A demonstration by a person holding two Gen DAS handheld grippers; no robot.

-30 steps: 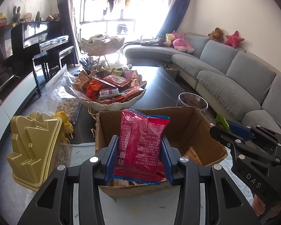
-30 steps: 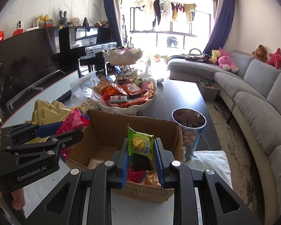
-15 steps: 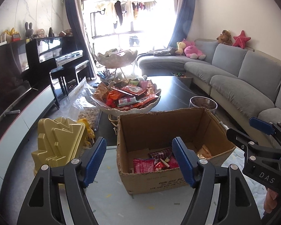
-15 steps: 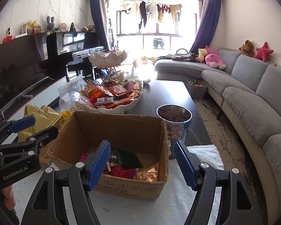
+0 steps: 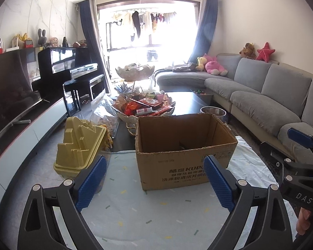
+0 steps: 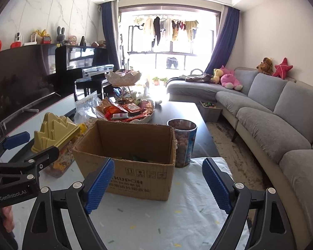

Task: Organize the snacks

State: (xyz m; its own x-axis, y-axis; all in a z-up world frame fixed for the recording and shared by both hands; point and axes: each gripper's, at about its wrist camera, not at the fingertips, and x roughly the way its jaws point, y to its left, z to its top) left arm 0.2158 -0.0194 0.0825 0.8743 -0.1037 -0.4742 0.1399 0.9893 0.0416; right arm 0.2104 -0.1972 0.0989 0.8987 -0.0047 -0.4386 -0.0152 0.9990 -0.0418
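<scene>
A: So where was the cardboard box?

B: It sat on the pale cloth, just far of both tools. The snack bowl was farther back on the dark table.

A: And the grippers?

B: The left gripper and the right gripper had just been opening. Both were spread wide with nothing between the blue pads.
</scene>
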